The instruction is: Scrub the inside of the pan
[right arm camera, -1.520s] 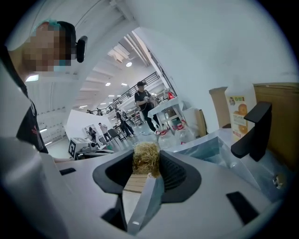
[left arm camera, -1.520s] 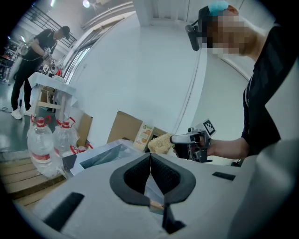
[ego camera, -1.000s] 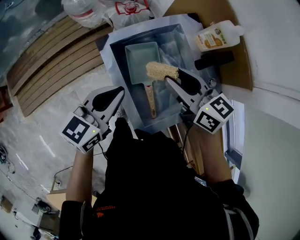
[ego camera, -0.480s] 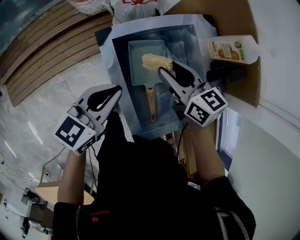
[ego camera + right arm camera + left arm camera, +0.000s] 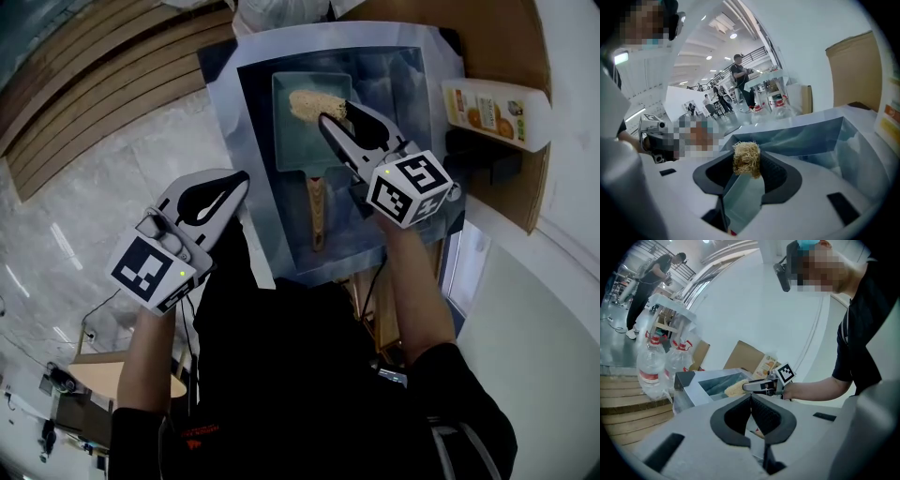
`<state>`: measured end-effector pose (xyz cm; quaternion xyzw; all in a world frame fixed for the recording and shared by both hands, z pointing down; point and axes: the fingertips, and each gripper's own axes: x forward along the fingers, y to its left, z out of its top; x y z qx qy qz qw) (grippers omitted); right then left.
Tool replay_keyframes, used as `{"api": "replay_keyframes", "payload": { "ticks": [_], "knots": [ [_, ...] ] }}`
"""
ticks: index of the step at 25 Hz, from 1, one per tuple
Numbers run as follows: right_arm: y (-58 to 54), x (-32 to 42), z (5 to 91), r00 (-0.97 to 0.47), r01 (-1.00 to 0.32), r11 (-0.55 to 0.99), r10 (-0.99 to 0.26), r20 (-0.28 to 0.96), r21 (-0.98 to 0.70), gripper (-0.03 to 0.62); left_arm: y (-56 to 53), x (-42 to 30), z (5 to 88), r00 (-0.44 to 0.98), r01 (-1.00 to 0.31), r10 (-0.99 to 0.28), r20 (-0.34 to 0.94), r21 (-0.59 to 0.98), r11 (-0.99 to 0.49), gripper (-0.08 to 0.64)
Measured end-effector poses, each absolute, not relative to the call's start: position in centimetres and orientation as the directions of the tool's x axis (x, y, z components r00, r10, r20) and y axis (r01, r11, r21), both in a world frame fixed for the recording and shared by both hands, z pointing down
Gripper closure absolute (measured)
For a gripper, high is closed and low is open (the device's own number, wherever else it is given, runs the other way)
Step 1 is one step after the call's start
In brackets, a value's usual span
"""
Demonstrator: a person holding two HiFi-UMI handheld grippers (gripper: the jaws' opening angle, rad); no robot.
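— What's changed?
— Your right gripper [image 5: 336, 112] has carried the scrubber [image 5: 309, 103] from the middle of the pan [image 5: 300, 142] toward its far end. The jaws are clamped on the scrubber.
— And my left?
— Your left gripper [image 5: 239, 178] hangs left of the sink [image 5: 258, 187], jaws together with nothing between them.
— The containers?
— The pan lies in the sink, handle [image 5: 317, 211] toward you, with only the scrubber inside. A bottle [image 5: 492, 112] lies to the right.

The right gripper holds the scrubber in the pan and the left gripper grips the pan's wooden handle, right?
No: the head and left gripper views show the left gripper shut on nothing, well clear of the wooden handle. The right gripper does hold the scrubber in the pan.
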<state>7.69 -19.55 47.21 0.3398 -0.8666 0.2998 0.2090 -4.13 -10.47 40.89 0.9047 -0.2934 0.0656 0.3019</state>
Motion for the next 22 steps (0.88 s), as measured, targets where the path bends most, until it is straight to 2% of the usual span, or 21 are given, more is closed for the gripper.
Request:
{"api": "replay_keyframes", "payload": {
  "ticks": [12,22],
  "knots": [
    [-21.0,6.7,53.9,-0.659,-0.714,0.605,-0.406,0.634,-0.354,0.419,-9.5,-4.5,43.2,0.809,-0.583,-0.481,0.337,0.570,-0.579,0.541],
    [-21.6,6.5,55.5,-0.646,-0.719,0.603,-0.396,0.652,-0.345,0.422,-8.9,-4.7,43.8,0.805,-0.587,-0.484,0.344,0.583,-0.562,0.541]
  ]
}}
